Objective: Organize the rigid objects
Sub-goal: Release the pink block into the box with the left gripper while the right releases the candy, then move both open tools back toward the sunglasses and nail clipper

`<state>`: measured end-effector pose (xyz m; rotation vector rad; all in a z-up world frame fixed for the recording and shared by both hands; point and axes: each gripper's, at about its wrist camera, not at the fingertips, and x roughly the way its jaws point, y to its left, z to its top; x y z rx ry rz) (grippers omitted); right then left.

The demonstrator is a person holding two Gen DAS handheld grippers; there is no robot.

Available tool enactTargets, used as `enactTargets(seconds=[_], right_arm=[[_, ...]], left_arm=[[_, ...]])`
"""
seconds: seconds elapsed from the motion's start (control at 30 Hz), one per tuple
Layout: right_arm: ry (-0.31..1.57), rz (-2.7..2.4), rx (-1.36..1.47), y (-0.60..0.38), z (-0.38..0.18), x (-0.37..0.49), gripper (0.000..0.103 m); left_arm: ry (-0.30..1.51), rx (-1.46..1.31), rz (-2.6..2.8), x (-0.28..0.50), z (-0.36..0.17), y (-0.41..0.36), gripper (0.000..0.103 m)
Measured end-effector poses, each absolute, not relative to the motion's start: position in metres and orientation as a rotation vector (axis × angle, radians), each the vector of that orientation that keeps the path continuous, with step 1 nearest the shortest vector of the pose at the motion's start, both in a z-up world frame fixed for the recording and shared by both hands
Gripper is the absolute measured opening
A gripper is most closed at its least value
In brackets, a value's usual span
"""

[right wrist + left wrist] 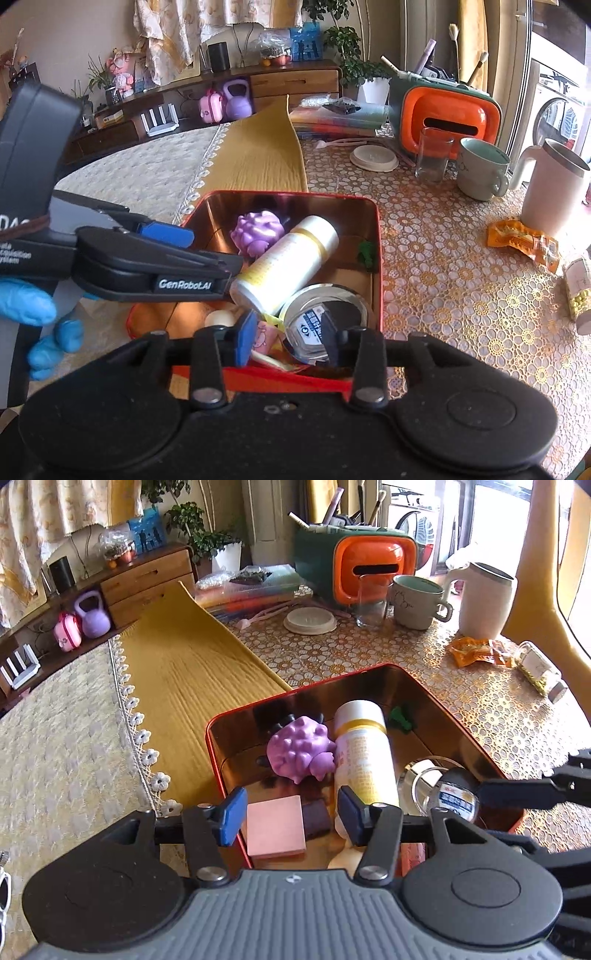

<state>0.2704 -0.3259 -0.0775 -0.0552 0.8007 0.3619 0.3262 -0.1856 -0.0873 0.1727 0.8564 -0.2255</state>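
2 grippers hang over the red tin [373, 672] in the lower middle of both views. At lower left of the left wrist view, the left gripper [291, 818] has its blue pads apart, above the pink block [275, 825], not pressing it. In the tin's middle lie the purple spiky toy [299, 749] and the white bottle [364, 753]; a small green piece [402, 718] sits at its far corner. Toward lower right, the right gripper [286, 341] has parted jaws either side of the round glass-lidded case [325, 314], with no grip visible. This looks like the placing step, with both items just set in. Next, each hand should probably lift clear and go for loose things at far right: the orange packet [480, 651] and the small jar [541, 670]. The mug [419, 600], glass [371, 600] and white jug [484, 600] crowd that reach.
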Motion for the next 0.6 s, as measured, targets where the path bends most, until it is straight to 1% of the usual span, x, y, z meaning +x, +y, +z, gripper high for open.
enactTargets(seconds=[0.1,0.2,0.27,0.43,0.57,0.6], right_arm=[[0.796,0.359,-0.049,-0.325,-0.074,0.267,0.041],[0.791,0.356,-0.044,-0.323,-0.069,0.263,0.044],[0.786,0.355,-0.043,-0.322,-0.066,0.260,0.046],[0.766,0.364,-0.044,-0.315,-0.055,0.249,0.054],[0.754,0.370,-0.045,-0.308,-0.047,0.240,0.055],[0.752,0.371,-0.045,-0.307,-0.046,0.239,0.056]], left_arm=[[0.851,0.167,-0.240,0.318,-0.081,-0.183,0.054],[0.839,0.157,-0.248,0.309,-0.074,-0.179,0.059],[0.828,0.155,-0.254,0.302,-0.068,-0.175,0.060],[0.794,0.166,-0.261,0.282,-0.053,-0.162,0.060],[0.777,0.158,-0.261,0.264,-0.041,-0.148,0.060],[0.774,0.153,-0.260,0.261,-0.039,-0.144,0.061]])
